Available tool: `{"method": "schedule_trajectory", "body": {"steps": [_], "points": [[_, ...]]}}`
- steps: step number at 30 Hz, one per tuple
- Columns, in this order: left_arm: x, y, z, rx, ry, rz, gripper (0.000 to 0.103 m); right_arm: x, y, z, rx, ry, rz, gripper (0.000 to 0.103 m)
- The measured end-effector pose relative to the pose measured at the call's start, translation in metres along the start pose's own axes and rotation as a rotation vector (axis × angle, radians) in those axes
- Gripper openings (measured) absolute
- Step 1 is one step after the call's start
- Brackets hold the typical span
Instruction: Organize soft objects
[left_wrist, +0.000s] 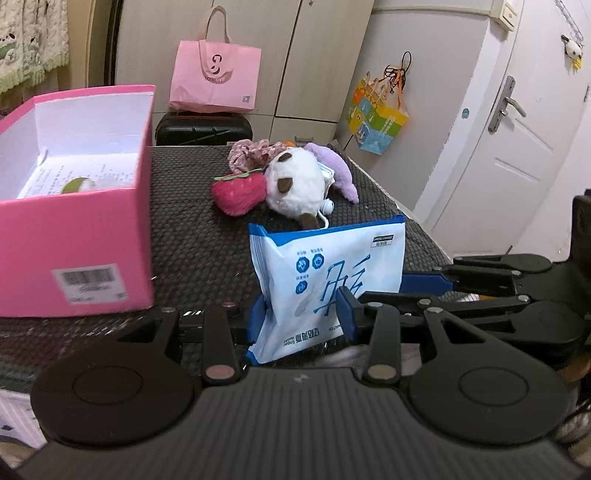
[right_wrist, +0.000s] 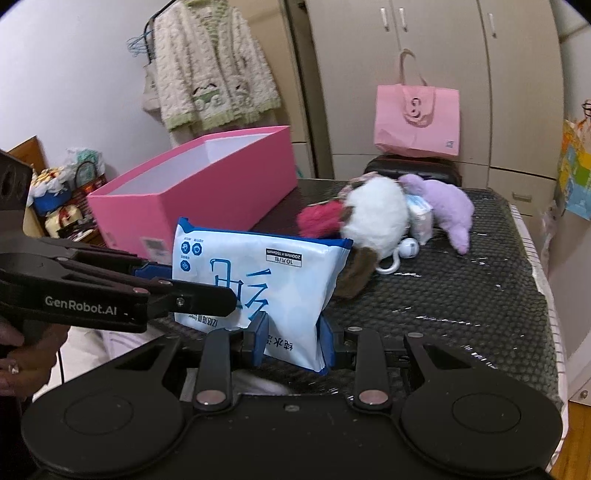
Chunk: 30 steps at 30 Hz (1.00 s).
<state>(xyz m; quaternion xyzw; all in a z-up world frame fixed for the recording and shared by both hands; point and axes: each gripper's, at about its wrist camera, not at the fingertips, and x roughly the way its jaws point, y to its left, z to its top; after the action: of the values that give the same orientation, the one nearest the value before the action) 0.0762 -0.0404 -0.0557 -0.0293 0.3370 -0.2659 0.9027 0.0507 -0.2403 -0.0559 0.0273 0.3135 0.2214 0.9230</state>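
Black mesh-textured tabletop (left_wrist: 192, 236), bedroom clutter behind. Left gripper (left_wrist: 306, 314): blue pads partly closed, pinching the lower end of the wipes packet (left_wrist: 325, 273). Right gripper (right_wrist: 293, 341): same state, clamped on the packet's (right_wrist: 258, 273) other end, so it's a two-handed hold with the packet upright and lifted off the surface, in front of the toy pile. Packet is glossy white-and-blue plastic film, flat pillow shape with crimped edges, creasing where the pads bite (soft fill, it'll flex, not slip much). Step in hand, by my read: carrying the packet toward the pink box (left_wrist: 74, 206). Box is rigid cardboard, open top, white inside, with printed paper and a small item already on its floor; it sits at the left of the table. Next move calls for both grippers to travel left together, clear the box's near wall, lower, then release both ends at about the same time so the packet drops flat. Remaining pile further back, touching each other: fuzzy red strawberry plush (left_wrist: 240, 194), white fluffy panda-like plush (left_wrist: 295, 184), smooth purple plush (left_wrist: 336, 170), floral fabric piece (left_wrist: 251, 153), small tissue pack (right_wrist: 421, 218).
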Motion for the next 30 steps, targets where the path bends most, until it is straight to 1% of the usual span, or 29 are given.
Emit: {"method": "schedule_trajectory", "body": {"steps": [5,11,15,23,27,30], "points": [[-0.031,0.009,0.0,0.027,-0.003,0.016,0.04,-0.005,0.022,0.006,-0.021,0.001,0.039,0.034],[-0.065,0.023,0.004,0.047,-0.054,0.053,0.04,-0.003,0.043,0.023,-0.047,-0.008,0.103,0.034],[-0.082,0.032,0.01,0.066,-0.092,0.097,0.04,0.0,0.061,0.039,-0.085,-0.034,0.132,0.034],[-0.105,0.047,0.032,0.103,-0.183,0.17,0.04,0.009,0.084,0.075,-0.148,-0.091,0.159,0.034],[-0.112,0.054,0.043,0.16,-0.238,0.202,0.036,0.018,0.085,0.096,-0.17,-0.12,0.18,0.034],[-0.112,0.064,0.054,0.164,-0.265,0.216,0.036,0.028,0.084,0.113,-0.191,-0.135,0.201,0.034]]}}
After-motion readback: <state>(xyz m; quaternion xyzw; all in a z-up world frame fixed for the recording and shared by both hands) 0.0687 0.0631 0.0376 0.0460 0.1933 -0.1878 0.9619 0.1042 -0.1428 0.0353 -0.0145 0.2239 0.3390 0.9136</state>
